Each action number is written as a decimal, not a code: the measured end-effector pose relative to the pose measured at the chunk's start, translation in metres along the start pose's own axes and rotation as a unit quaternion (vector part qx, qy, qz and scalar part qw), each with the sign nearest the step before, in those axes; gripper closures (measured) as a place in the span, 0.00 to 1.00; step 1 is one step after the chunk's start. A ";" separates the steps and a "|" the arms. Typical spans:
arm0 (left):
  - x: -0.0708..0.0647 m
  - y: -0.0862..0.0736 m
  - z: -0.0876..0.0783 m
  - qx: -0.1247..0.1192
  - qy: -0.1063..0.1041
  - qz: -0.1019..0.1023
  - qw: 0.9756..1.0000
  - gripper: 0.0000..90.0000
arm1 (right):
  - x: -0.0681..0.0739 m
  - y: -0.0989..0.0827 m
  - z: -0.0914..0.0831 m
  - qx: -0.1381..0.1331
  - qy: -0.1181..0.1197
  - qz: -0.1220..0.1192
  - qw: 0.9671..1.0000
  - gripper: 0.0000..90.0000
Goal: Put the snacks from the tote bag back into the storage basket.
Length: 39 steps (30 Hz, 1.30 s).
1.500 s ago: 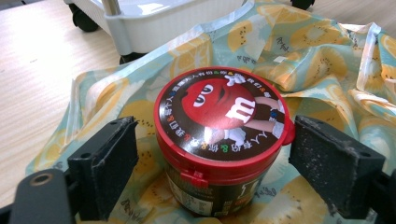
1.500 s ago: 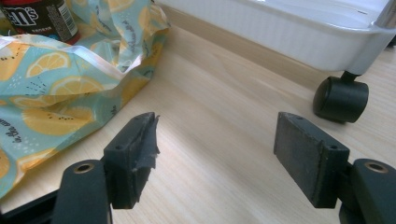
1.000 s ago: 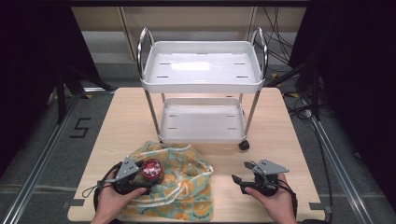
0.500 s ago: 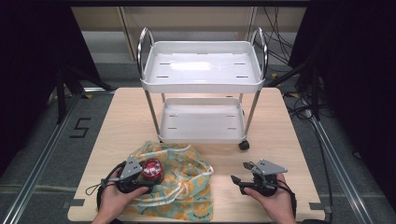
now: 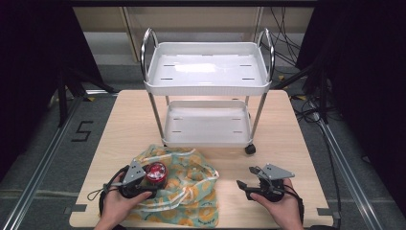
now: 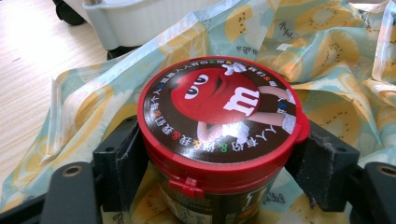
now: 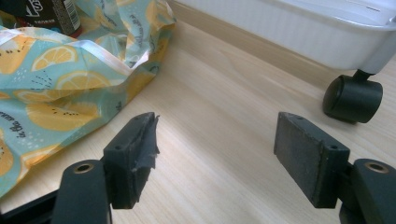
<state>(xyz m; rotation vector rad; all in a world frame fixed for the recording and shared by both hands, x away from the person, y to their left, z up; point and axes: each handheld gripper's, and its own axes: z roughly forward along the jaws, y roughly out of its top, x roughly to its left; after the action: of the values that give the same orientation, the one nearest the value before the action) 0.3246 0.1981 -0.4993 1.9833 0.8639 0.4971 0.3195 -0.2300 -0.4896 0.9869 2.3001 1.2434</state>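
A candy jar [image 6: 219,121] with a red cartoon lid stands between the jaws of my left gripper [image 6: 219,161], whose pads press on both of its sides. In the high view the jar [image 5: 155,173] and the left gripper [image 5: 152,182] are over a crumpled fruit-printed bag [image 5: 189,194] at the table's front left. My right gripper [image 5: 245,176] rests low at the front right, open, with bare wood between its fingers [image 7: 133,158]. The bag [image 7: 56,93] lies to its left, apart from it.
A white two-shelf cart [image 5: 206,81] stands on the table behind both grippers, its shelves bare. Its black caster [image 7: 352,98] is just ahead and right of the right gripper. The jar's dark body [image 7: 51,14] peeks in beyond the bag.
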 end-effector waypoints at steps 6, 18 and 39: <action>0.001 -0.004 0.000 -0.011 -0.002 -0.003 1.000 0.28 | -0.001 0.000 0.000 -0.003 -0.007 -0.006 1.000 0.34; 0.001 -0.003 -0.005 -0.032 0.011 -0.011 0.999 0.28 | 0.000 0.000 0.000 0.000 0.000 0.000 1.000 0.34; -0.007 0.010 -0.011 -0.075 -0.026 0.013 0.997 0.28 | -0.001 0.000 -0.001 -0.006 -0.006 -0.003 1.000 0.34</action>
<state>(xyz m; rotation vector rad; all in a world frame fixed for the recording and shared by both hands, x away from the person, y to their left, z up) 0.3171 0.1955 -0.4852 1.8637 0.7467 0.5096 0.3201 -0.2313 -0.4890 0.9788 2.2822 1.2454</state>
